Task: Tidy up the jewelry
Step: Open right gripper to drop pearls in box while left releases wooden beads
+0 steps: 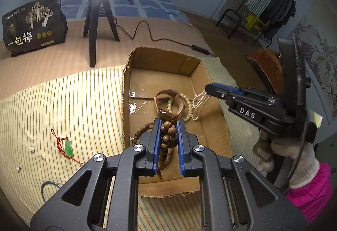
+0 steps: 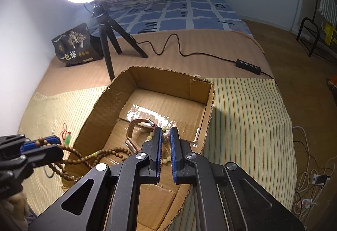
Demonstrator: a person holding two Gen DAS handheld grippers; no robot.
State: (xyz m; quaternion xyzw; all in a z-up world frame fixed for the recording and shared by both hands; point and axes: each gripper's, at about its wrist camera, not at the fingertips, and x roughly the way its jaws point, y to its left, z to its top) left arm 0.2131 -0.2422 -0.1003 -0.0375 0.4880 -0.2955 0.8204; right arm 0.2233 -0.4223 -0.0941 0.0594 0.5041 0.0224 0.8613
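Left gripper [image 1: 167, 125] clamped on wooden bead strand [image 1: 167, 136], held over near edge of cardboard box [image 2: 160, 77]; loops trailing inside. Right gripper [image 2: 166, 134] above watch [image 2: 134, 132] and pale beads [image 2: 166, 159], jaws narrowly apart, possibly pinching beads; unclear. Jade pendant [image 1: 69, 147] on striped cloth [image 1: 63, 104].

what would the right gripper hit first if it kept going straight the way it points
Most likely the pale bead bracelet lying in the cardboard box, right beyond the right gripper; depth is unclear, so the watch beside it might be close too.
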